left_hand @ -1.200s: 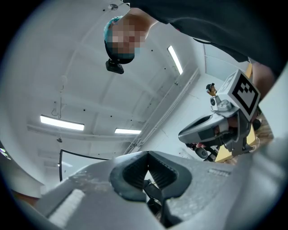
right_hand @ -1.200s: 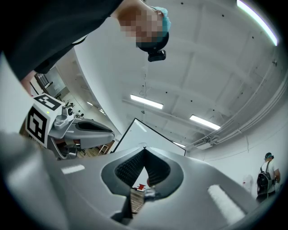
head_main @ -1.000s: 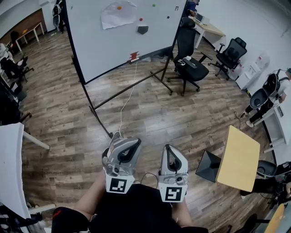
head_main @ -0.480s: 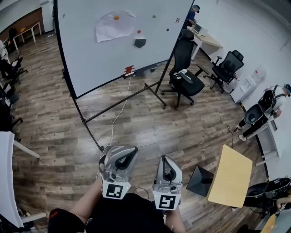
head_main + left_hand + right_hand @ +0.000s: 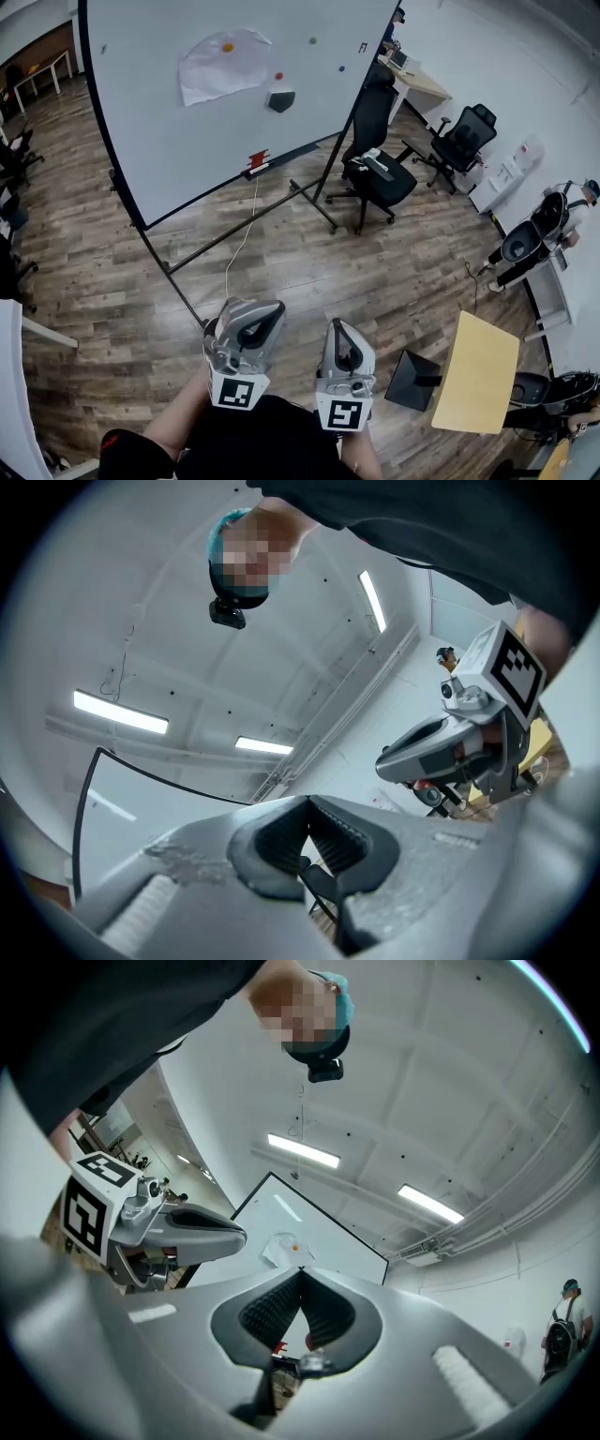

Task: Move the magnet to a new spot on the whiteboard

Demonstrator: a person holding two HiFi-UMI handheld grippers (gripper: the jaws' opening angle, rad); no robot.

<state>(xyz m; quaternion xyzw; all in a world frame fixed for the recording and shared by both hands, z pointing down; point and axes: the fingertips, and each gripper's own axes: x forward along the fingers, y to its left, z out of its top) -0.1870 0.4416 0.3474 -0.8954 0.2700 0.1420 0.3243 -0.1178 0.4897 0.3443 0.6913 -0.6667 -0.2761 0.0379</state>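
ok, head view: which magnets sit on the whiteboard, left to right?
orange magnet → red magnet → green magnet → dark magnet

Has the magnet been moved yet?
Nothing looks done yet. The whiteboard stands across the floor from both grippers, and the red magnet sits on it untouched. In hand: nothing. The left gripper and right gripper have their jaws together and empty. Left to do: reach the board, grab a magnet, put it somewhere new.
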